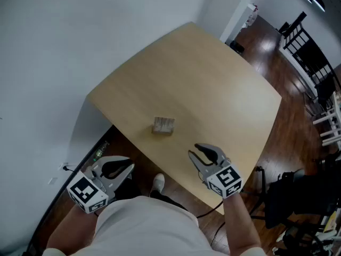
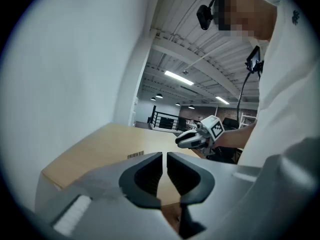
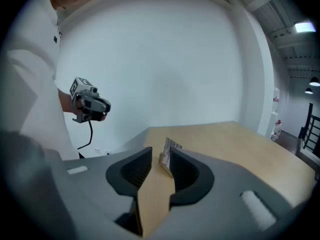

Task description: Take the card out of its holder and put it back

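A small wooden holder [image 1: 163, 125] with a pale printed card upright in it stands on the light wooden table [image 1: 213, 84], toward the near side. My right gripper [image 1: 193, 150] hovers over the table's front edge, short of the holder and apart from it, jaws open and empty. In the right gripper view the holder [image 3: 165, 160] shows through the gap between the fingers of that gripper [image 3: 160, 155]. My left gripper [image 1: 129, 165] hangs off the table's near left corner, below the top. Its jaws [image 2: 164, 156] stand almost together with nothing between them.
A white wall runs along the table's left side, with a cable and a socket low down [image 1: 66, 168]. Dark wooden floor lies to the right, with a black office chair [image 1: 298, 193] and dining chairs [image 1: 319, 73]. The person's shoe [image 1: 157, 182] shows under the table edge.
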`<state>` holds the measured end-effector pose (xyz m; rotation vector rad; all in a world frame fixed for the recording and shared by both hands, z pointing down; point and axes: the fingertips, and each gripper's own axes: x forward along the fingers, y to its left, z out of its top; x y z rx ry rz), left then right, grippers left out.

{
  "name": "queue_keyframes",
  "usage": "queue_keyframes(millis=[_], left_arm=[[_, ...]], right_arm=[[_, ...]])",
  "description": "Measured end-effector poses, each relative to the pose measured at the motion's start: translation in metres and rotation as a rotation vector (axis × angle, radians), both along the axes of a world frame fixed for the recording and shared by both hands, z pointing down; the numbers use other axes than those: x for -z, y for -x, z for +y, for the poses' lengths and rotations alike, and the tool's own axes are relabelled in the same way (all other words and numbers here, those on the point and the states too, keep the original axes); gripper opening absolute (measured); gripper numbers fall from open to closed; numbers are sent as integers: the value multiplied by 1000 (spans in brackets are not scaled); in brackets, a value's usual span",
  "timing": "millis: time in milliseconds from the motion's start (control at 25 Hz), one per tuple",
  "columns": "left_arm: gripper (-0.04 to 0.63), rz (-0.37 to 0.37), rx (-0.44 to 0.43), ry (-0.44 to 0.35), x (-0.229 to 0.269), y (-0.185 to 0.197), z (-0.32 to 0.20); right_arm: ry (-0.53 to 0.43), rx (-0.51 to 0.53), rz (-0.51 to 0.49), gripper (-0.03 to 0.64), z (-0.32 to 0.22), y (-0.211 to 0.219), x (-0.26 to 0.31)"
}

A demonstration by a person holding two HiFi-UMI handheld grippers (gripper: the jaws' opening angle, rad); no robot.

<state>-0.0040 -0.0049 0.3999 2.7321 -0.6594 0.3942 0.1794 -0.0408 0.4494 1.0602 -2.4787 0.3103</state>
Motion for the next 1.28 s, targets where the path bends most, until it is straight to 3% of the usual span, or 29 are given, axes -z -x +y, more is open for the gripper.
queue_keyframes(millis=[440, 960, 1280], left_arm=[[32, 2, -72, 9, 11, 16, -48], [32, -9, -17, 56, 1, 41, -68], [31, -21, 16, 74, -7, 53, -72]], right_arm=[[80, 87, 87, 133, -107, 18, -58], [247, 294, 56, 161, -131, 52, -102], [254, 355, 37, 60, -133, 61, -104]])
